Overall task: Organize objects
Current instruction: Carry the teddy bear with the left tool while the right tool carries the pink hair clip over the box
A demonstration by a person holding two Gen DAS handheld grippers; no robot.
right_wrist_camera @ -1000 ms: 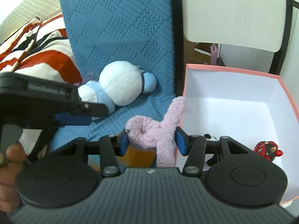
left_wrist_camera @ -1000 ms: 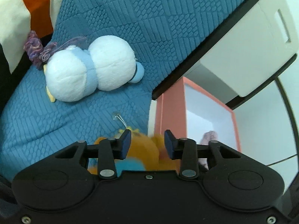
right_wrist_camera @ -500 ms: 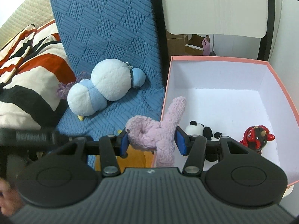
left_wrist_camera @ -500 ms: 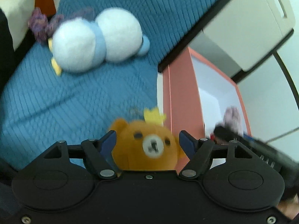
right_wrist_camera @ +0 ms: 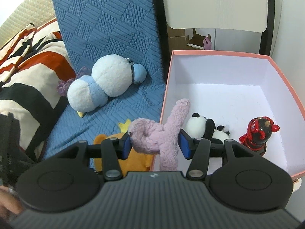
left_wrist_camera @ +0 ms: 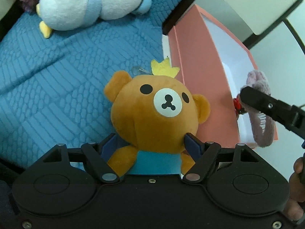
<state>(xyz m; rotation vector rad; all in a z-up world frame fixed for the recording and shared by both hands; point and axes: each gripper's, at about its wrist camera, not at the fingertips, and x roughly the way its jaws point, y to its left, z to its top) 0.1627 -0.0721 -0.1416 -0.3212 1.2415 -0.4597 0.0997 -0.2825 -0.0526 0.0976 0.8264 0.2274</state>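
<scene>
step in hand: loading toys into the pink box (right_wrist_camera: pixel 274 87). right gripper (right_wrist_camera: pixel 155 146) clamped on a pink plush (right_wrist_camera: pixel 152 135) at the box's near wall; next, carry inward and release. left gripper (left_wrist_camera: pixel 150 145) pinches a brown bear (left_wrist_camera: pixel 154 110) over the blue quilt (left_wrist_camera: pixel 47 72), beside the box. white chair (right_wrist_camera: pixel 213 2) behind.

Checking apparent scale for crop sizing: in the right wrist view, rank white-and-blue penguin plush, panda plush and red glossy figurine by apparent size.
1. White-and-blue penguin plush, clearly largest, lying on the blue quilt.
2. Black-and-white panda plush, partly hidden behind the right gripper.
3. Red glossy figurine.
Panda and figurine look close, so their order is unsure.
</scene>
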